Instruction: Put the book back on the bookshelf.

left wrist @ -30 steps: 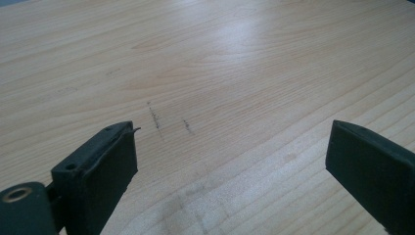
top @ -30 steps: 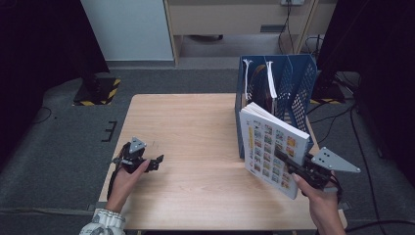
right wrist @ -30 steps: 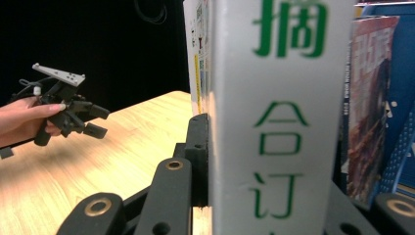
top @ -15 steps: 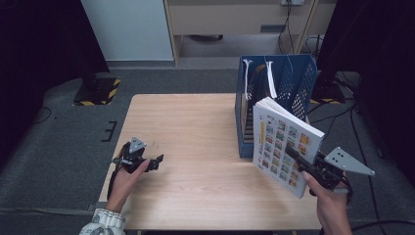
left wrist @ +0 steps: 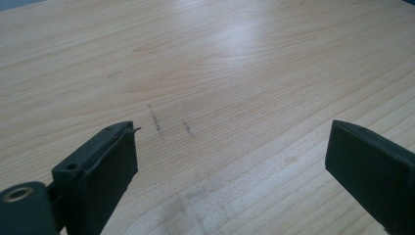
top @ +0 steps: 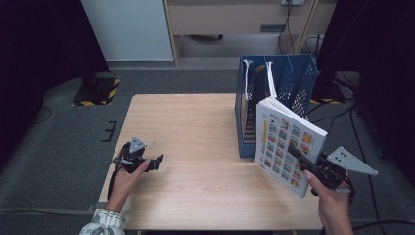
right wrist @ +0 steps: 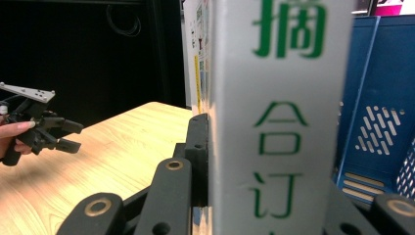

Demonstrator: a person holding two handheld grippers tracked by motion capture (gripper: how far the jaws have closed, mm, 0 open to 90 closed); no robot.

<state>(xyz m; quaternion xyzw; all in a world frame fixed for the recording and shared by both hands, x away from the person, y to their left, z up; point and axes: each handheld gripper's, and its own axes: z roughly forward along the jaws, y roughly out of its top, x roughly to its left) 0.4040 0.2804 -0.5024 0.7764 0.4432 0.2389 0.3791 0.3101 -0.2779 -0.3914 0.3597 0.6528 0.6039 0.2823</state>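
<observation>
Since a second ago the book (top: 286, 142) had swung out from beside the blue file rack (top: 243, 110) toward the table's right edge and come up more upright, carried by the right gripper (top: 297, 152); the left gripper (top: 155, 161) hadn't budged.

Biggest worry, as far as one could judge: that book was big and heavy for a pinch near its lower edge. Most of it stood above the jaws, so it could easily pivot or slide out if the hand swung fast. The other risk was the bottom corner clipping the rack's front wall, since the rack sat just past the jaws on the far side, and a knock could twist the book loose.

Pose-wise, the right hand (top: 330, 203) came in from the bottom right, gripper angled up and to the left, jaws clamped on the book. In the right gripper view the spine (right wrist: 281, 112) stood right between the jaws, pressed against the left one. The left hand (top: 125, 178) rested low over the table (top: 195, 127), jaws standing wide apart with nothing but bare wood (left wrist: 210, 73) ahead of them.
</observation>
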